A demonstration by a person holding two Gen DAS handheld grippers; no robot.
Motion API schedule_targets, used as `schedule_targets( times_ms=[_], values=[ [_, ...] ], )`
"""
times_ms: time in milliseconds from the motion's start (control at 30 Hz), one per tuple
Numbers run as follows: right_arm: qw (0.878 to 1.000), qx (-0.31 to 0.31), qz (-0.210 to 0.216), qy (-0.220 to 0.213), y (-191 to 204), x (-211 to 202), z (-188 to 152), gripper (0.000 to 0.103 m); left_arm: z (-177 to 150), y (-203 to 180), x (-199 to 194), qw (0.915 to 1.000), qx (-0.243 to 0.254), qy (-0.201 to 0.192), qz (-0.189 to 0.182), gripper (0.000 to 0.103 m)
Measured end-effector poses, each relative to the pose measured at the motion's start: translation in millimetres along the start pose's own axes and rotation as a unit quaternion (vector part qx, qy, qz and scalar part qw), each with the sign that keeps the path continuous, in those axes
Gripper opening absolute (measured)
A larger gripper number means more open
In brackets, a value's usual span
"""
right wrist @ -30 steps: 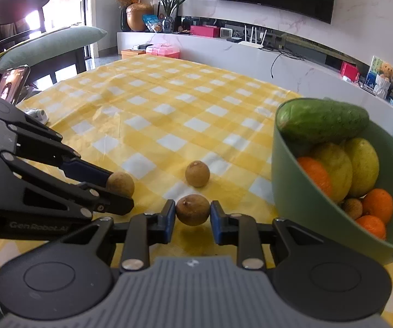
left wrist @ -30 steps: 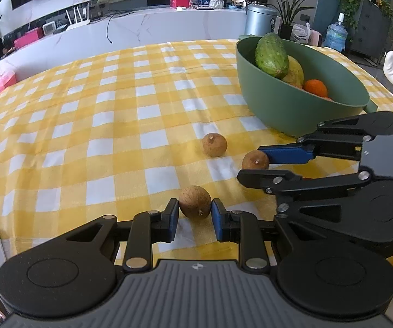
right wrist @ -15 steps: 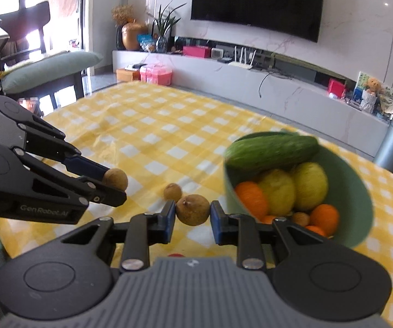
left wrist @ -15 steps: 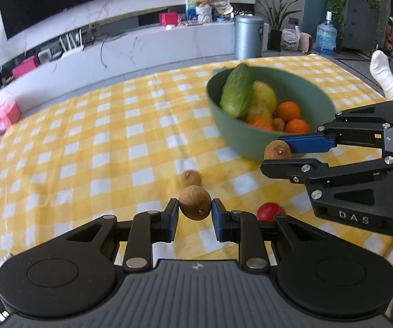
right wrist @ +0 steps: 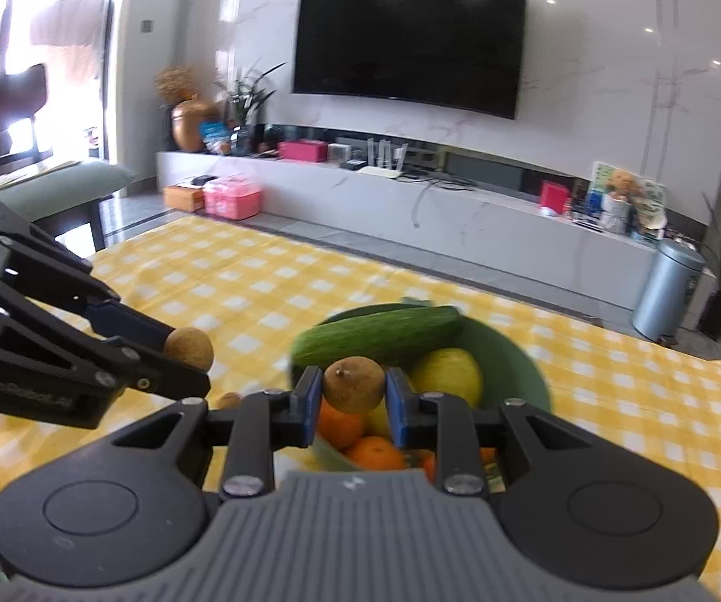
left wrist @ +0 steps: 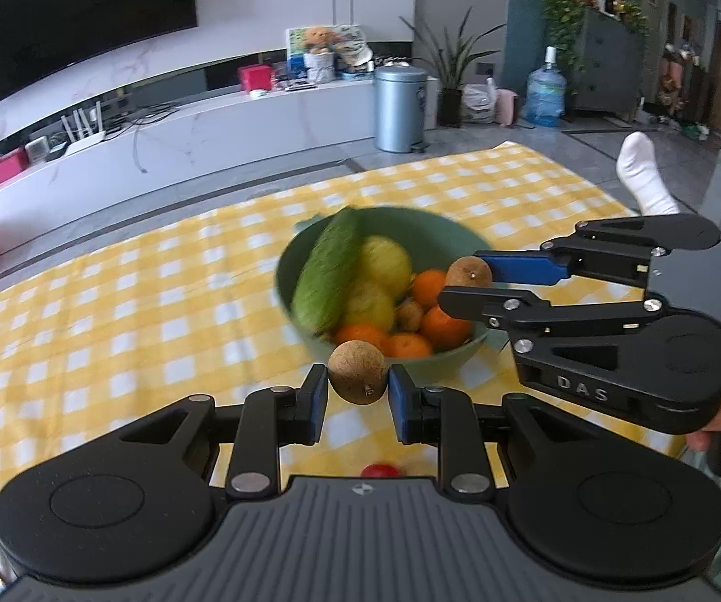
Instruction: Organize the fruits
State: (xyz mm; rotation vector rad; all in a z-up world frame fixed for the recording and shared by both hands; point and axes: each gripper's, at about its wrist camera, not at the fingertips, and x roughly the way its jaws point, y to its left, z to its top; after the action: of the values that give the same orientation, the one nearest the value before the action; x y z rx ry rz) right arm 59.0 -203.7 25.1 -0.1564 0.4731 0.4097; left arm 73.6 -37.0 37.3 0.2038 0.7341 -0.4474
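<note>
I have 2 longans in hand. My left gripper is clenched on 1 brown longan at the lower centre of its own frame, and my right gripper is clamped on another longan at the centre of its frame. Both fruits hang clear of the yellow checked tablecloth. In the right wrist view the right one sits in front of the green bowl; in the left wrist view the left one sits just short of its near rim.

I judge the job mostly done. The bowl, in the middle of the left wrist view, already holds 1 cucumber, 2 yellow fruits that look like lemons, and about 4 oranges, though blur and overlap make that count uncertain. There is also 1 small brown fruit between them.

Left to do, as far as I can see: drop these 2 longans in. Then there is 1 small brown fruit on the cloth, peeking out at the lower left of the right wrist view, and 1 small red fruit at the bottom centre of the left wrist view, half hidden by my gripper body. I cannot say what kind the red one is.
</note>
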Motion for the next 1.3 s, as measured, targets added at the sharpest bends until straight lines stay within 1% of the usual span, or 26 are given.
schedule_targets(
  times_ms=[200,300,500,600,700,833,900,1000,1067,1167,1300],
  values=[
    [0.999,0.031,-0.04,-0.018,-32,-3,7,0.024,18,-12,20,0.9998,0.006,0.0,-0.021,0.028],
    [0.997,0.032,-0.072,-0.018,-43,3,9,0.024,26,-15,34,0.9993,0.008,0.011,-0.034,0.028],
    [0.995,0.056,-0.083,-0.008,-66,20,10,0.024,33,-9,62,0.9965,0.007,0.047,-0.069,0.028],
    [0.995,0.065,-0.076,0.002,-77,31,9,0.024,34,-5,74,0.9947,0.011,0.062,-0.081,0.028],
    [0.996,0.077,-0.051,0.016,-85,42,8,0.024,34,-6,86,0.9927,0.03,0.073,-0.091,0.028],
    [0.996,0.071,-0.023,0.046,-85,62,6,0.024,35,-11,98,0.9899,0.065,0.083,-0.096,0.028],
    [0.996,0.065,-0.015,0.062,-85,71,5,0.024,37,-13,105,0.9883,0.075,0.089,-0.099,0.028],
    [0.994,0.072,0.007,0.086,-88,85,4,0.024,40,-16,112,0.9857,0.09,0.093,-0.108,0.028],
    [0.992,0.08,0.017,0.101,-92,93,2,0.024,42,-19,119,0.9841,0.095,0.101,-0.111,0.028],
    [0.989,0.085,0.018,0.117,-96,102,0,0.024,44,-21,130,0.9825,0.096,0.112,-0.115,0.028],
    [0.987,0.093,0.018,0.129,-101,109,-2,0.024,45,-22,144,0.9818,0.086,0.125,-0.114,0.028]
  ],
)
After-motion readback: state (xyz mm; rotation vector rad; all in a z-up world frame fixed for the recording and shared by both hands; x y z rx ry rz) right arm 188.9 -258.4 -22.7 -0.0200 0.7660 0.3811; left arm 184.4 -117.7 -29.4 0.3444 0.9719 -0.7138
